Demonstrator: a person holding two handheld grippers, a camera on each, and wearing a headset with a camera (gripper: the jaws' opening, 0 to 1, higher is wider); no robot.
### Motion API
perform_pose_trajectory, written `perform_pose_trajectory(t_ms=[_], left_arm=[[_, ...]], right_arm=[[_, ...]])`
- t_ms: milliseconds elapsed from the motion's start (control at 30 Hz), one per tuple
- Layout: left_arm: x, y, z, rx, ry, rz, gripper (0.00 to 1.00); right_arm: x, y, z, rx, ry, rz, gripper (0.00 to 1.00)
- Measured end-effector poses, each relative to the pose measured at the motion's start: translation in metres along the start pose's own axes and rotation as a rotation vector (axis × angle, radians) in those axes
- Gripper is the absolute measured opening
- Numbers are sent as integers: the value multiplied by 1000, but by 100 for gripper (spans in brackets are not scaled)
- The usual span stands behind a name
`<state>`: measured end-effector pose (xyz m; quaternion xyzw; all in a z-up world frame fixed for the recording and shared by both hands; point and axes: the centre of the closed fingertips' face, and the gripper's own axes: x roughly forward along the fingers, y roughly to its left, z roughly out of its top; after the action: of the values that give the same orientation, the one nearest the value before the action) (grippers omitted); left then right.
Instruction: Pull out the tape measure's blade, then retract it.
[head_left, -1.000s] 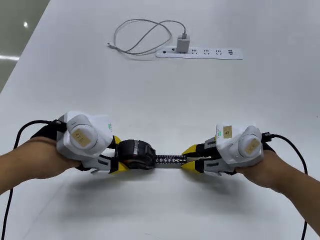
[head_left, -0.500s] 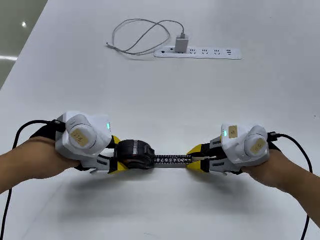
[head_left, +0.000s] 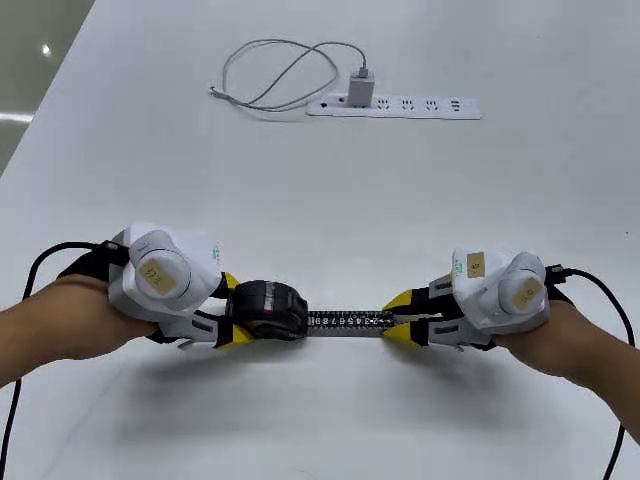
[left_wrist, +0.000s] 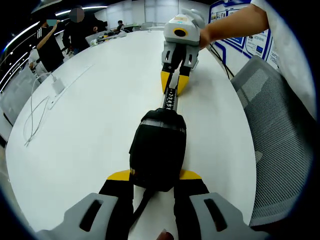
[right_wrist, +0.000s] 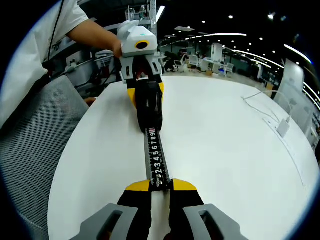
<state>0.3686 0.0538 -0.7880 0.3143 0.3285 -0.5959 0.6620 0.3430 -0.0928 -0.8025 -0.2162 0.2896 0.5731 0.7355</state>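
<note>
A black tape measure case (head_left: 268, 309) lies low over the white table, held by my left gripper (head_left: 236, 310), which is shut on its sides (left_wrist: 157, 150). A short stretch of dark numbered blade (head_left: 347, 320) runs from the case to my right gripper (head_left: 402, 316), whose yellow-tipped jaws are shut on the blade's end. In the right gripper view the blade (right_wrist: 154, 157) runs straight from the right gripper (right_wrist: 160, 186) to the case (right_wrist: 149, 105). In the left gripper view the right gripper (left_wrist: 175, 82) faces me across the blade (left_wrist: 170, 99).
A white power strip (head_left: 395, 106) with a plugged-in charger (head_left: 361, 87) and a looped grey cable (head_left: 275, 75) lies at the far side of the white table (head_left: 330, 200). A mesh chair (left_wrist: 277, 140) stands beside the table edge. People stand far off in the room.
My right gripper has moved to the right, away from the case, and more of the blade now shows between the two grippers. The left gripper and case have stayed put.
</note>
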Motion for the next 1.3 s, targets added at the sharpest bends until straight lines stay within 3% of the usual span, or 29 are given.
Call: perform_pose_trajectory(t_ms=[1300], left_arm=[[1,0,1,4,2,2,26]], right_arm=[[-31,-4,-27,4,53,-24,8]])
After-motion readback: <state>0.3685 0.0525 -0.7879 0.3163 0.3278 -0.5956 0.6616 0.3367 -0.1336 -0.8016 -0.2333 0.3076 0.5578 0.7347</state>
